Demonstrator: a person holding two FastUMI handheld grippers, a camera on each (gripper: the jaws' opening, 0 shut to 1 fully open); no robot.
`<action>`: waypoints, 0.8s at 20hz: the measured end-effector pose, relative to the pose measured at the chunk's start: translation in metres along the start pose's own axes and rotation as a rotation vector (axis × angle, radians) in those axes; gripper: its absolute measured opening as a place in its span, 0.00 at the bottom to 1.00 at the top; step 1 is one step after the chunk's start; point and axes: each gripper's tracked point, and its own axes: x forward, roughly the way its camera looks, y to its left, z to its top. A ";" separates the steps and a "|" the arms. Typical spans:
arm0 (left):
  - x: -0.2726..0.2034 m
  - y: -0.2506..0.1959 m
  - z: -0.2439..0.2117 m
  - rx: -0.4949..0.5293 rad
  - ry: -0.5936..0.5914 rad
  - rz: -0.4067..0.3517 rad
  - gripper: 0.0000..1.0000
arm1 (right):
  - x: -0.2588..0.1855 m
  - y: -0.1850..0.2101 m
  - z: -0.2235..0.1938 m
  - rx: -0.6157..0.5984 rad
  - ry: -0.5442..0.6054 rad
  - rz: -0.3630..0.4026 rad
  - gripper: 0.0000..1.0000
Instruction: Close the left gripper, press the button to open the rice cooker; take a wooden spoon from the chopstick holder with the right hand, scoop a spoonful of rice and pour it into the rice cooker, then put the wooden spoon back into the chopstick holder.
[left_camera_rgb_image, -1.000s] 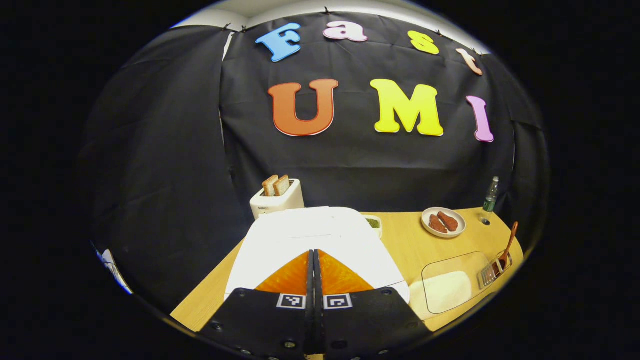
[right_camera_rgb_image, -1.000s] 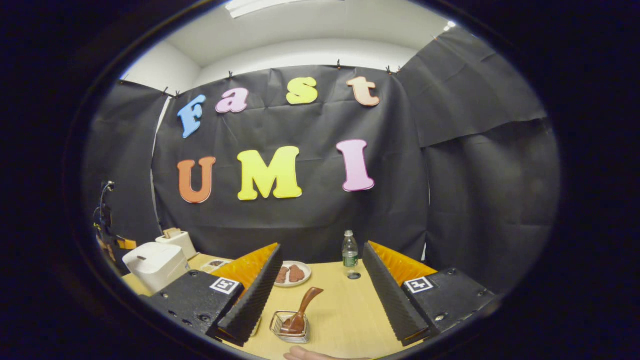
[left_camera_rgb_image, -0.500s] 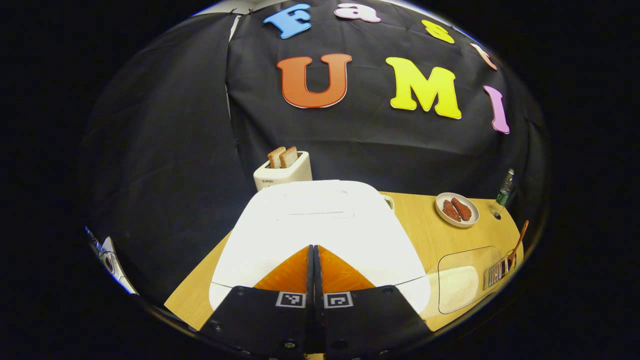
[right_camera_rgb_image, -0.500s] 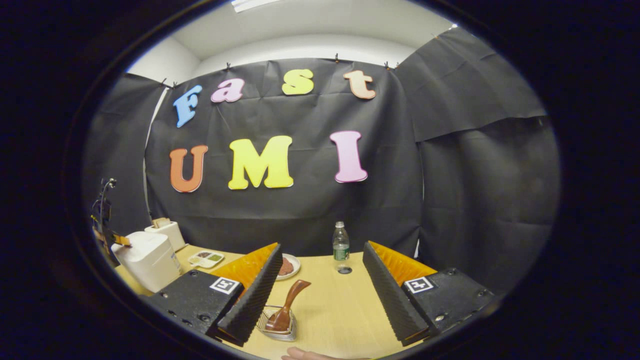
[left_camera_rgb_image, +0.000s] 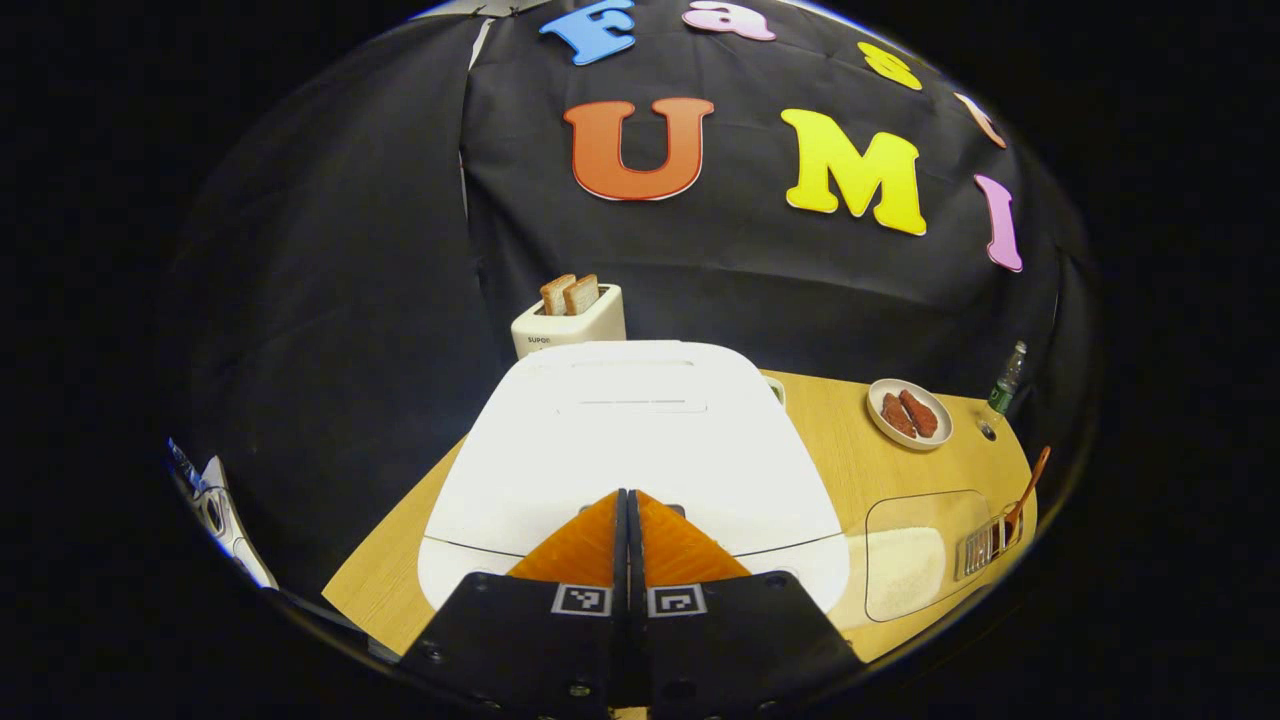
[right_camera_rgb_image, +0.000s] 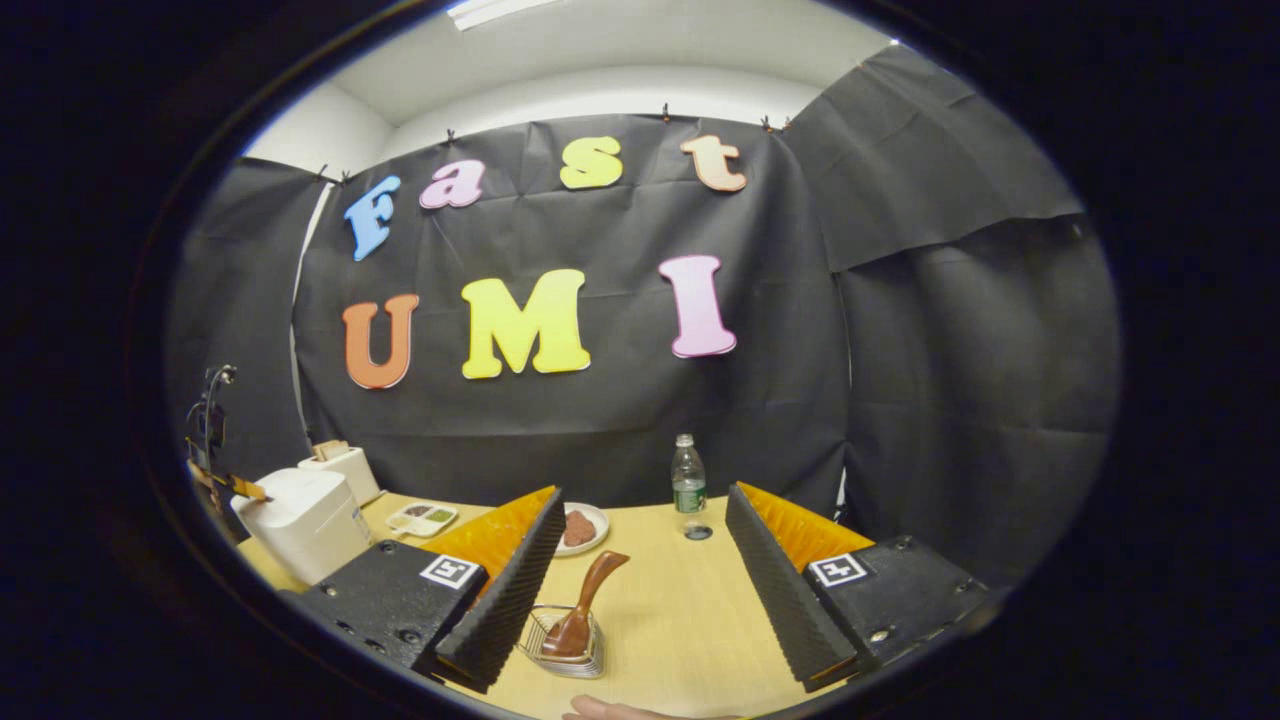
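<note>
White rice cooker is seen on the left of the wooden surface, lid down. The left gripper is held at its near front edge, jaws pressed together. The right gripper is held with jaws wide apart, near the wooden spoon in the chopstick holder. The release button should probably be pushed squarely, without sliding off.

A white toaster holding two slices of bread stands against the black cloth wall at the back of the wooden surface. A plate of reddish-brown food sits near a capped green-labelled bottle, beside a small divided dish.
</note>
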 end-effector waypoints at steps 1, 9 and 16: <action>0.001 0.000 0.003 0.004 -0.013 -0.003 0.00 | -0.003 0.001 -0.001 -0.001 0.002 0.003 1.00; -0.031 0.009 0.039 -0.027 -0.143 0.011 0.00 | -0.021 -0.001 -0.009 -0.049 0.016 -0.004 1.00; -0.107 0.008 0.072 0.011 -0.358 -0.007 0.51 | -0.018 -0.006 -0.025 -0.027 0.053 0.001 1.00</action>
